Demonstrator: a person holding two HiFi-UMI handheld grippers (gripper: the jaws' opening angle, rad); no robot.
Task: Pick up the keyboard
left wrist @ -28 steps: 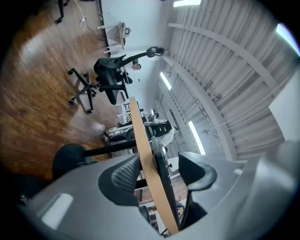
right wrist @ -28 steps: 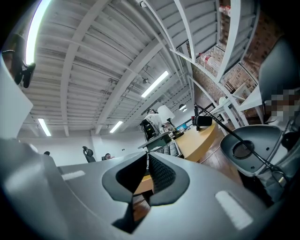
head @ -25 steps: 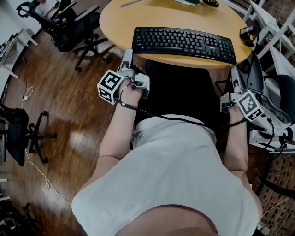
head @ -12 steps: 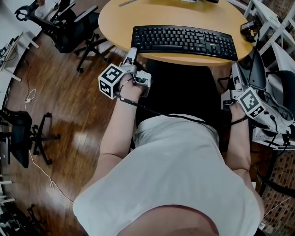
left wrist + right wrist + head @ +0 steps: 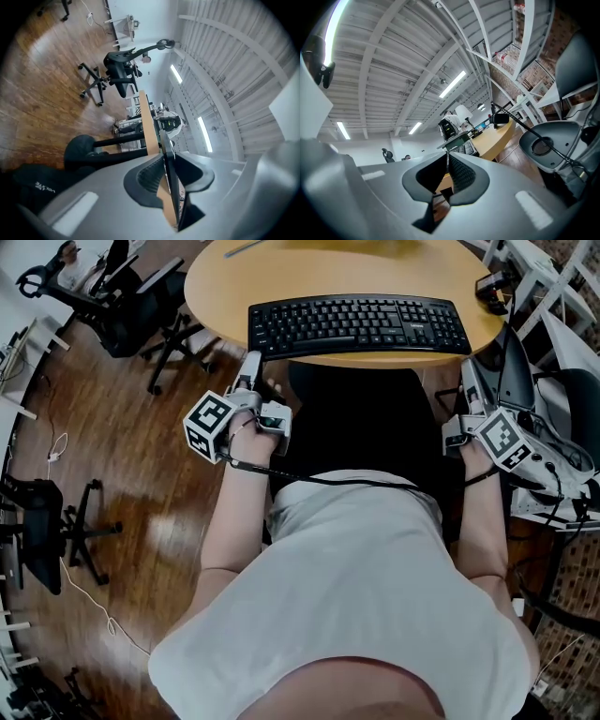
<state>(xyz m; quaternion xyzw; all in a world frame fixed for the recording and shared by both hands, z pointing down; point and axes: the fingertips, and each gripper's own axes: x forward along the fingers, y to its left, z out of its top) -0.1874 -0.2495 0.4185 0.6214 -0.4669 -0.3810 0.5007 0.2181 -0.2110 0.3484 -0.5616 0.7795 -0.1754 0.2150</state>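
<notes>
A black keyboard (image 5: 356, 324) lies flat near the front edge of the round wooden table (image 5: 216, 287). My left gripper (image 5: 251, 360) points level at the keyboard's front left corner. In the left gripper view its jaws are opening, and my left gripper (image 5: 168, 180) has the table's edge (image 5: 146, 126) and the keyboard's thin dark edge (image 5: 168, 154) between them. My right gripper (image 5: 466, 369) hangs off the table's front right, beyond the keyboard's right end. Seen in its own view, my right gripper (image 5: 449, 171) is shut with nothing in it, and the keyboard (image 5: 461, 140) is ahead.
A black chair seat (image 5: 361, 418) sits under the table in front of the person. Office chairs (image 5: 141, 296) stand on the wood floor at the left. A small black device (image 5: 489, 283) rests on the table's right edge. White frames and gear (image 5: 548, 460) crowd the right side.
My left gripper has edged in to the keyboard's front left corner. The right gripper has kept its place by the table's right side.
</notes>
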